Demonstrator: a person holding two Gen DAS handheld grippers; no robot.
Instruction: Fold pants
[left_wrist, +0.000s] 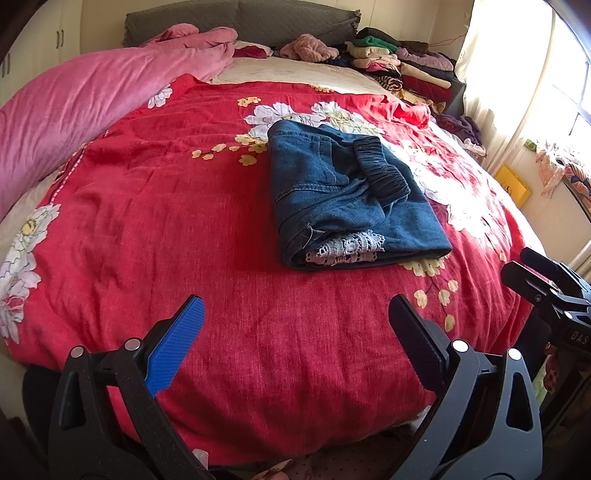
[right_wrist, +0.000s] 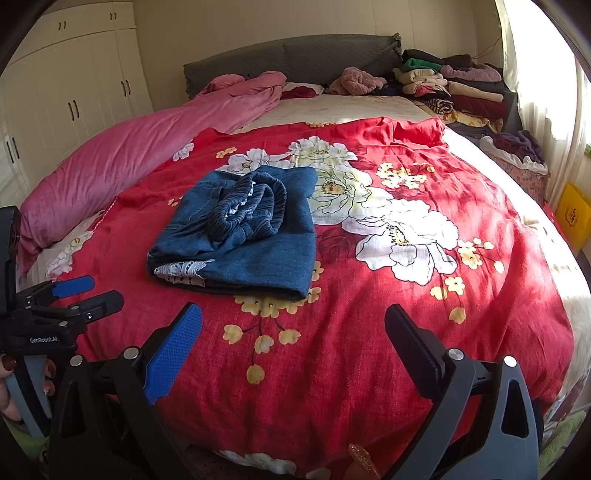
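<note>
Both grippers, left (left_wrist: 295, 343) & right (right_wrist: 291, 343), gape wide w/ nothing held, hanging near bed edge; jeans (left_wrist: 343, 195) sit folded mid red blanket (left_wrist: 184, 221). Prob done, just tuck waistband flat

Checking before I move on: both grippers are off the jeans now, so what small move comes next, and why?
Probably tuck the bunched waistband flat with the right gripper. The jeans are folded compactly, but that band bulges on top, and both grippers, left gripper included, hang open and empty.
</note>
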